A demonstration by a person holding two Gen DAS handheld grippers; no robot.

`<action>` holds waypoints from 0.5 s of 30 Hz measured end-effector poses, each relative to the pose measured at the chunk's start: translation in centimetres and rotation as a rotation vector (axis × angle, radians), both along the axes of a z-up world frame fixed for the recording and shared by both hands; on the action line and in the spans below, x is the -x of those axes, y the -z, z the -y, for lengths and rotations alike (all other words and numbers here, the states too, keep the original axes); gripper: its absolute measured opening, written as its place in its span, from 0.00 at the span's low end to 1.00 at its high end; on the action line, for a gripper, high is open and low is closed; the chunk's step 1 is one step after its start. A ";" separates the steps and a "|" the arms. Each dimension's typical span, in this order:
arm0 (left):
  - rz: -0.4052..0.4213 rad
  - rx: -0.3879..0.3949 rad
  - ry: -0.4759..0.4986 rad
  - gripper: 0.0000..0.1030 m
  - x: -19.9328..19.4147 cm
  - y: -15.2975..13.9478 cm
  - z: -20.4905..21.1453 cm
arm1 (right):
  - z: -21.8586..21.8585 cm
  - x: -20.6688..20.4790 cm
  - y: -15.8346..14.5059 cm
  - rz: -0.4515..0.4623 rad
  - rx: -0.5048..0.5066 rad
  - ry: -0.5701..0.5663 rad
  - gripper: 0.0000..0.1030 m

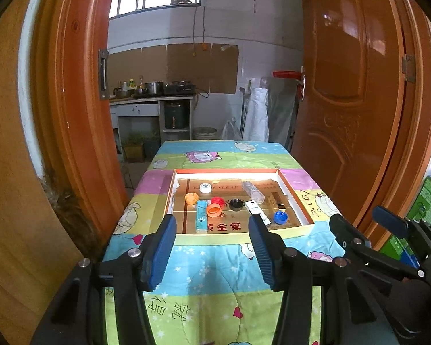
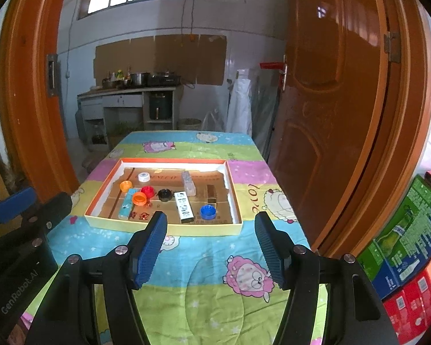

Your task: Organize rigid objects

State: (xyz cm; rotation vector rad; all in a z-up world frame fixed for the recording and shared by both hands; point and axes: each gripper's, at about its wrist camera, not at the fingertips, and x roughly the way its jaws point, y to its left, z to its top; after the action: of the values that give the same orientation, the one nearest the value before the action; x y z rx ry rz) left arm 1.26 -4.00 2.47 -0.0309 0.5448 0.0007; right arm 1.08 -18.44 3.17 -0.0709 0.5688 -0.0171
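Observation:
A shallow cardboard tray (image 1: 238, 237) (image 2: 163, 228) lies on the table with small rigid objects inside: two orange caps (image 1: 213, 209) (image 2: 139, 198), a red cap (image 1: 217, 201), a white cap (image 1: 205, 187), a black cap (image 1: 235, 203), a blue cap (image 1: 280, 217) (image 2: 208, 211), a light-blue bar (image 1: 201, 220), a white box (image 2: 184, 206), a clear block (image 1: 253, 192) and a brown block (image 2: 211, 193). My left gripper (image 1: 212, 227) is open and empty, in front of the tray. My right gripper (image 2: 211, 224) is open and empty, also before the tray.
The table (image 1: 215, 287) has a colourful cartoon cloth. Orange doors (image 1: 353, 100) flank it left and right. Stacked printed cartons (image 2: 411, 253) stand at the right. A kitchen counter (image 1: 152, 97) with pots is behind.

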 end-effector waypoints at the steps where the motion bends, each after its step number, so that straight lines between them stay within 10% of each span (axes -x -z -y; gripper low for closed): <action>1: -0.001 -0.003 -0.005 0.51 0.1 0.0 0.0 | 0.0 0.1 -0.1 0.001 0.000 0.000 0.64; 15: -0.015 -0.011 -0.019 0.51 0.2 0.0 0.0 | -0.2 0.3 -0.2 0.000 0.004 -0.003 0.64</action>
State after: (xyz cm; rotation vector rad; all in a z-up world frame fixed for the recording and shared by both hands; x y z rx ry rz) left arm 1.03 -3.96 2.43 -0.0253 0.5596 0.0223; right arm 0.75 -18.29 3.35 -0.0757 0.5688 -0.0156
